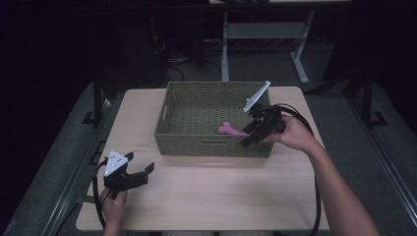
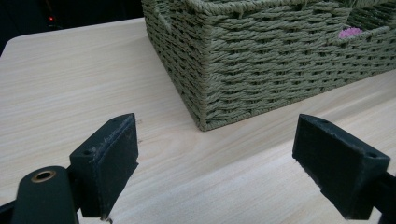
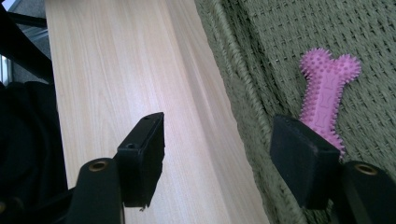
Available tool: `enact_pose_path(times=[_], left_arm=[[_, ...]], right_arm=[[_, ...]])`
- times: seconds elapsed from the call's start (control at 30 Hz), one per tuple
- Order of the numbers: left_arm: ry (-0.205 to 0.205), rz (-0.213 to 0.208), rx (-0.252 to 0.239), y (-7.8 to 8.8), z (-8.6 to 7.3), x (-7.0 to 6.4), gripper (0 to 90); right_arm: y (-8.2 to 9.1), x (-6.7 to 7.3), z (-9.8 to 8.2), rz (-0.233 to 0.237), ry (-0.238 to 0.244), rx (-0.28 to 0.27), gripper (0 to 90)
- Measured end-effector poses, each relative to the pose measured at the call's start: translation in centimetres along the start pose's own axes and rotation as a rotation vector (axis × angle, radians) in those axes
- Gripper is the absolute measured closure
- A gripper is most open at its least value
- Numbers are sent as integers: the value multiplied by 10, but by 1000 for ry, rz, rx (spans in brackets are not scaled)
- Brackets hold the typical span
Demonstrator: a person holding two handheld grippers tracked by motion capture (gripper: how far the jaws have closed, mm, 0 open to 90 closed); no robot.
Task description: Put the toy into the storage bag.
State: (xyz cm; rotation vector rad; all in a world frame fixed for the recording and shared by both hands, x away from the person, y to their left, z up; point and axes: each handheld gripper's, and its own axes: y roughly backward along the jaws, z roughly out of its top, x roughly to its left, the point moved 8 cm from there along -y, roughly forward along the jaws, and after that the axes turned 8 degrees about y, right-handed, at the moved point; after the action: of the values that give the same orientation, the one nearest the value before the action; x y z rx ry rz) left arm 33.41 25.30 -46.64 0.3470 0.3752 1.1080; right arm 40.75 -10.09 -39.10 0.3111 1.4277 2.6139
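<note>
- Dark room surrounds a wooden bench (image 1: 206,191).
- Right gripper (image 1: 253,135) hovers over the basket (image 1: 196,142) near rim, jaws wide, empty; pink bone toy (image 1: 230,130) lies inside.
- Left gripper (image 1: 140,173) at front-left, jaws wide, empty.

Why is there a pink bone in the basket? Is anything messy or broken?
Nothing looks broken or spilled. The pink spiky bone toy lies flat on the floor of the green woven basket, which sits square on the table. Both the left gripper and right gripper are open, holding nothing.
</note>
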Motion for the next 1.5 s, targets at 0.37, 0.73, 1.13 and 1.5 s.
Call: enact_pose_path(times=[0.37,0.73,1.13,1.5], left_arm=[[-11,2,4,-1,0,-1,138],[-14,4,4,-1,-1,-2,138],[-11,5,5,-1,-1,-1,139],[-11,5,7,-1,-1,-1,138]], right_arm=[[-11,10,-18,16,-5,0,352],[-28,16,-38,37,-28,2,343],[-35,18,-57,38,-56,-7,343],[-42,22,-80,45,-93,-13,343]])
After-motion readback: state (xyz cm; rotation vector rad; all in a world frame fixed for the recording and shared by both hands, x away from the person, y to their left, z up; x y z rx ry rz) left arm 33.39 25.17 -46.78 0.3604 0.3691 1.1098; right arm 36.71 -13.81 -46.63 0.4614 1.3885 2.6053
